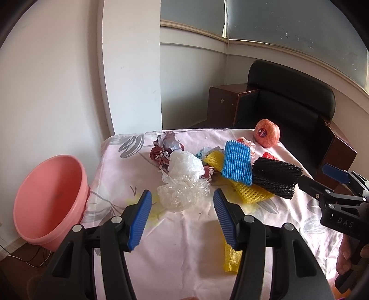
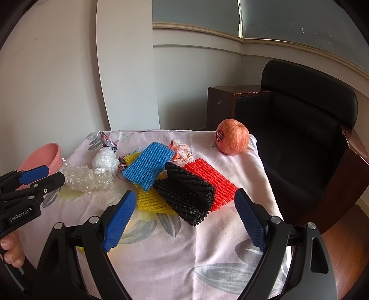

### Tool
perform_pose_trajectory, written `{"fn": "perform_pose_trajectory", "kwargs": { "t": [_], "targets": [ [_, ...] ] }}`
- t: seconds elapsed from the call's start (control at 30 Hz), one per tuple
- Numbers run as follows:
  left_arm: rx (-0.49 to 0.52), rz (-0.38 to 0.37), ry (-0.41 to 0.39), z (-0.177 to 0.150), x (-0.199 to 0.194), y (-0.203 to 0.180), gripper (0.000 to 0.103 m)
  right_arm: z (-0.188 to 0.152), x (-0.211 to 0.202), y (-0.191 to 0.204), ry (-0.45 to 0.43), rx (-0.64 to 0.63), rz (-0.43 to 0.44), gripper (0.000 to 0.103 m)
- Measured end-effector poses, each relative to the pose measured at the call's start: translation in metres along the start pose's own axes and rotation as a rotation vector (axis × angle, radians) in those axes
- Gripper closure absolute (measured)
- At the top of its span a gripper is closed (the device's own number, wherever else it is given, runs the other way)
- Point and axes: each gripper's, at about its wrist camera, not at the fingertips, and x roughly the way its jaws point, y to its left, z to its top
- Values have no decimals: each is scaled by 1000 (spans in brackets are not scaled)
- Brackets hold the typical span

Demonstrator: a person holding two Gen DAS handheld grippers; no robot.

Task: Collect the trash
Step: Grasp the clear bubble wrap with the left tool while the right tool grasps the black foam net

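- Red foam net [image 2: 211,184] half hidden under the black foam net [image 2: 185,197]; yellow net [image 2: 151,202] mostly covered by the blue one [image 2: 147,167].
- Trash heaped mid-table on floral cloth [image 2: 161,249]: clear bubble wrap [image 1: 182,192], white plastic wad [image 1: 185,165], crumpled wrappers [image 1: 165,147].
- Blue net's long axis slants toward the apple [image 2: 233,136].
- Pink bucket [image 1: 49,203] off the table's left edge.
- Left gripper [image 1: 183,219] released, empty; right gripper [image 2: 183,221] spread, empty.

White walls [image 1: 57,76] meet at a corner behind the table [image 2: 175,258], which is draped in a pale floral cloth. A frosted window [image 2: 299,20] with a cream sill lets in soft daylight. To the right sits a black padded armchair [image 2: 306,120] with dark wooden sides, on brown wooden floor [image 2: 346,249].
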Motion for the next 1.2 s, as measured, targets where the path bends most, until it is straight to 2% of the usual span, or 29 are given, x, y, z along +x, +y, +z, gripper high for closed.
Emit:
{"fn": "perform_pose_trajectory", "kwargs": {
  "t": [0.17,0.43,0.57,0.7,0.77,0.83,0.9,1.0,1.03,1.13,1.2],
  "targets": [
    [-6,-63,5,-9,-5,19,48,-4,0,-4,11,9,5,15],
    [-69,-117,59,-16,5,35,46,-11,7,1,45,10,55,15],
    [-46,-126,63,-5,18,27,46,-12,9,5,50,-4,75,15],
    [-11,-103,85,3,39,18,46,-11,10,2,48,-6,67,15],
    [-13,-106,107,5,48,18,52,-10,10,-3,47,6,58,15],
    [-24,-117,135,3,55,19,73,-8,11,-10,49,19,46,15],
    [-42,-132,147,2,57,21,79,-6,12,-18,50,34,35,15],
    [-51,-148,138,3,52,24,83,-2,15,-28,49,53,19,16],
    [-53,-153,135,3,49,24,84,0,16,-31,48,59,17,23],
    [-56,-174,125,5,39,27,85,4,24,-38,60,76,24,27],
    [-63,-188,115,7,30,30,85,7,29,-40,66,79,24,35]
  ]
}}
